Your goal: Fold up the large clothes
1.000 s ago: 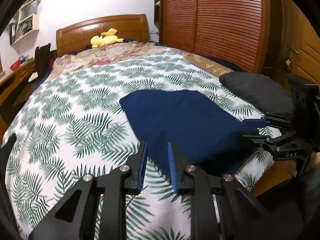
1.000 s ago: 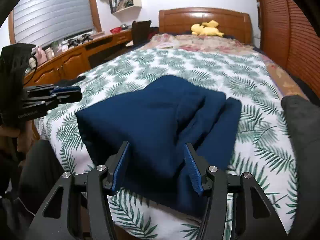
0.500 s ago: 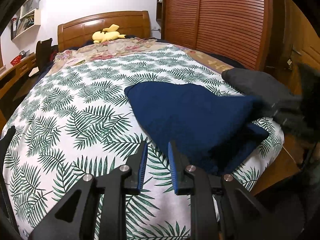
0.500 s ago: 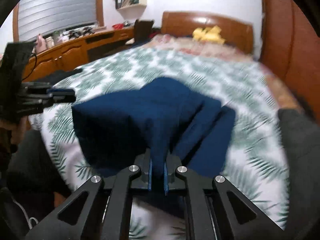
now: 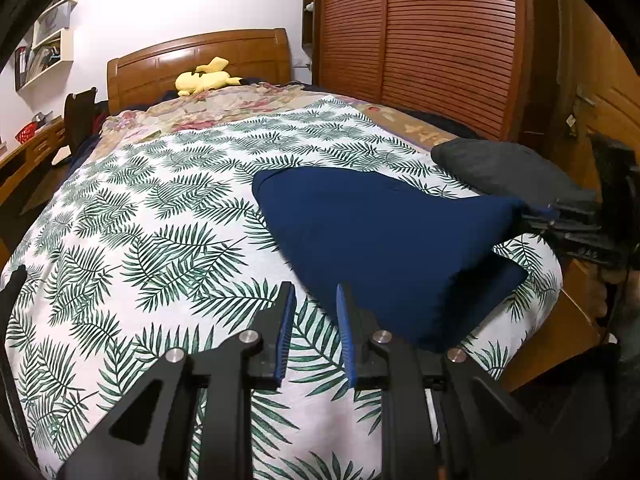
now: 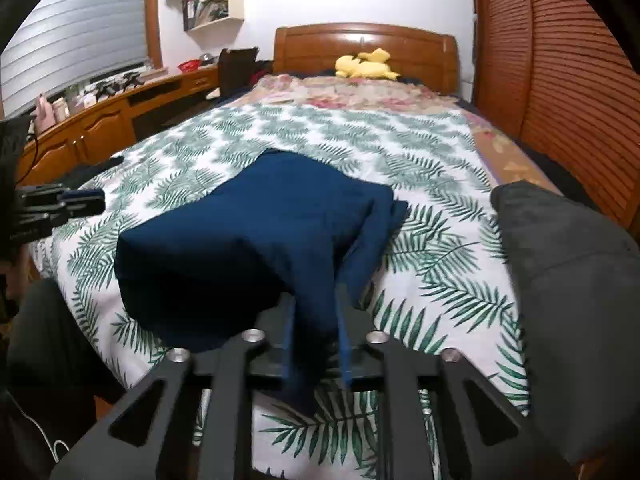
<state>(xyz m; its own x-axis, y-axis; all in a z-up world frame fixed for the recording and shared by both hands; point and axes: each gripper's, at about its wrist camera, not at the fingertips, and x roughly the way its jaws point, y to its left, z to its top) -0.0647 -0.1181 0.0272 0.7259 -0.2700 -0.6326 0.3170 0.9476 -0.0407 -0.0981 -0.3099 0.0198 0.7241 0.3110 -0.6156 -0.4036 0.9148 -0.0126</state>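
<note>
Since a moment ago our right gripper (image 6: 314, 336) has parted slightly, navy garment (image 6: 256, 240) bunched between its fingers, the corner raised; our left gripper (image 5: 312, 328) hovers open, gripping nothing, over the leaf-print bedspread (image 5: 140, 240); only its camera shows the lifted cloth from the side, ahead and rightward.

garment (image 5: 384, 240) on bed (image 5: 160, 240), pillow (image 5: 504, 168) beside
</note>
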